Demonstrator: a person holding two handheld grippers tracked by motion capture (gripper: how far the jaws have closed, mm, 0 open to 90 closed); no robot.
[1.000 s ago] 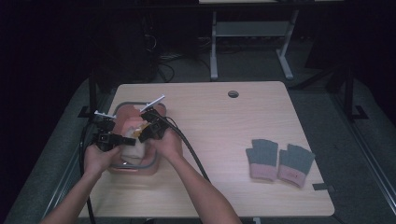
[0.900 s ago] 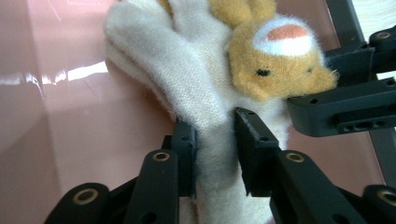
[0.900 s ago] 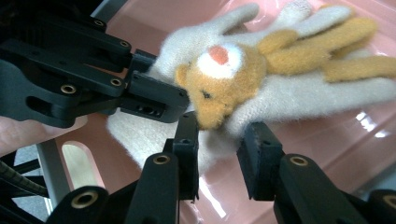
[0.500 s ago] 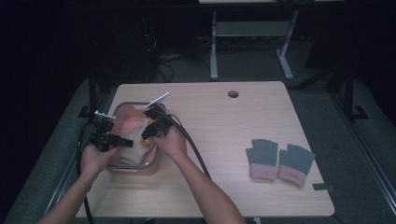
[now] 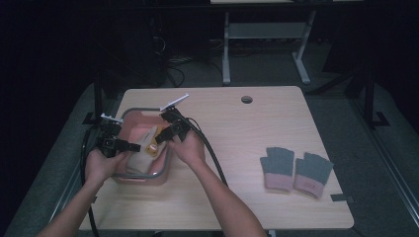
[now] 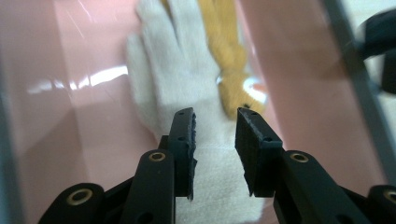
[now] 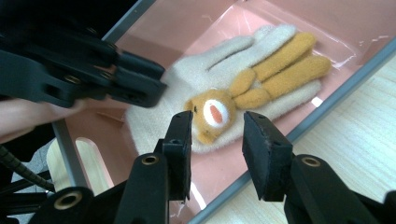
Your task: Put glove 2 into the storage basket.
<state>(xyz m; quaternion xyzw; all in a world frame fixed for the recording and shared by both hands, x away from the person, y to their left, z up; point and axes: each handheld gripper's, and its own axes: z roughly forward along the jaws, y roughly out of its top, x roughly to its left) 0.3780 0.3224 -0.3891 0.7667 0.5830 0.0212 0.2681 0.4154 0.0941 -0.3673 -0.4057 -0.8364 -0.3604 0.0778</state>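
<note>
A pink basket (image 5: 143, 176) stands at the table's left and holds a cream knit glove (image 7: 243, 56). An orange glove with a bear face (image 7: 212, 112) lies on top of the cream one. My left gripper (image 6: 215, 128) hovers low over the cream glove's cuff (image 6: 219, 186). Its jaws have just been closing, but a gap remains and nothing is pinched between them. My right gripper (image 7: 217, 135) hangs above the bear face, open after widening a little, with nothing between its jaws. In the high view, the left gripper (image 5: 133, 146) and the right gripper (image 5: 162, 139) face each other over the basket.
A pair of grey fingerless gloves (image 5: 296, 170) with pink cuffs lies at the right of the wooden table (image 5: 237, 148). A cable hole (image 5: 246, 99) sits near the far edge. Cables trail from both grippers toward the person. The basket's grey rim (image 7: 327, 107) borders the gloves.
My right gripper has lifted a little and drawn back from the gloves. The left hand has stayed in place over the basket. The gloves lie where they were.
</note>
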